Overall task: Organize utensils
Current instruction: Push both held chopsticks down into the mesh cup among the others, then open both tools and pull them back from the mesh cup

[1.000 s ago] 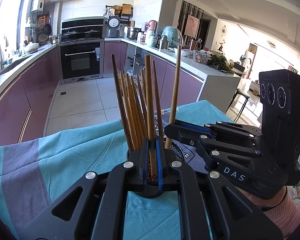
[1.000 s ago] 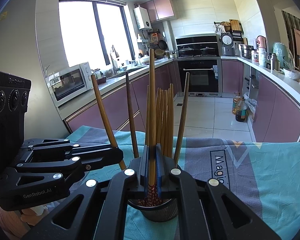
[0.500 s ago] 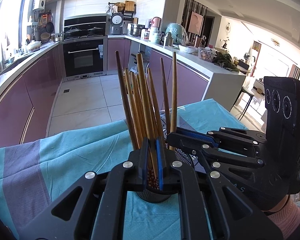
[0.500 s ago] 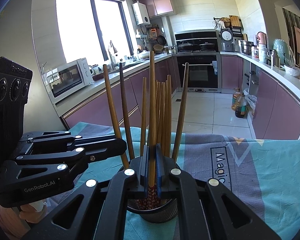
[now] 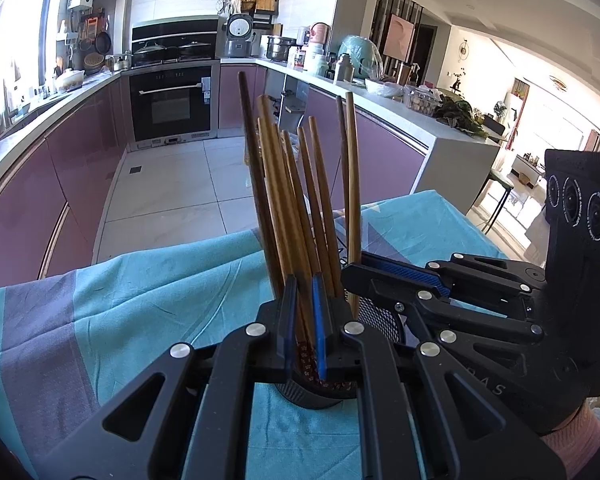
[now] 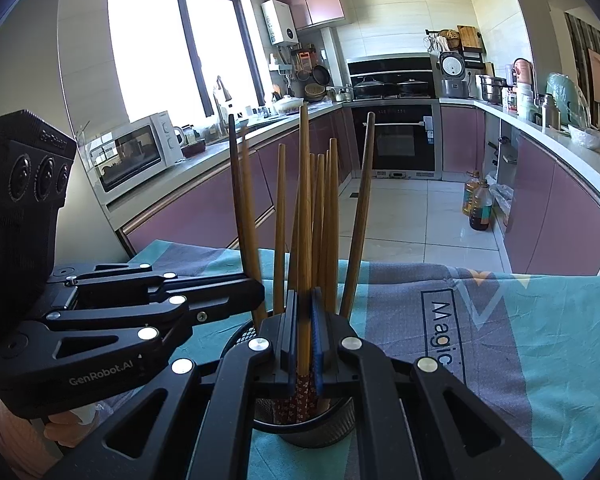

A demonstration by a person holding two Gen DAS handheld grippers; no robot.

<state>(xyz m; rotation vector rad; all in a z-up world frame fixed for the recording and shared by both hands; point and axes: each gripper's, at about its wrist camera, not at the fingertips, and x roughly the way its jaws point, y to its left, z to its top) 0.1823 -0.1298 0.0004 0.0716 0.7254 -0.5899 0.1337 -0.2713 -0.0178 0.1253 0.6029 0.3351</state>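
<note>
Each gripper is clamped tight on a single chopstick and is lowering it into the black mesh holder [image 6: 320,428] that stands on the teal and grey cloth [image 6: 520,340]. The left gripper [image 5: 302,328] pinches one chopstick [image 5: 278,200] low on its shaft; the right gripper [image 6: 302,344] grips another chopstick [image 6: 305,216] just above its red patterned tip, which already sits inside the holder. To finish well, each stick should probably slide down until its tip rests on the bottom before the pads let go, so it does not drop and knock the rest of the bundle [image 6: 328,216]. The chopsticks are slim, smooth, tapered wooden rods, mostly tan, a few dark brown, fanning out above the rim. The holder is a round cup of fine metal mesh.
</note>
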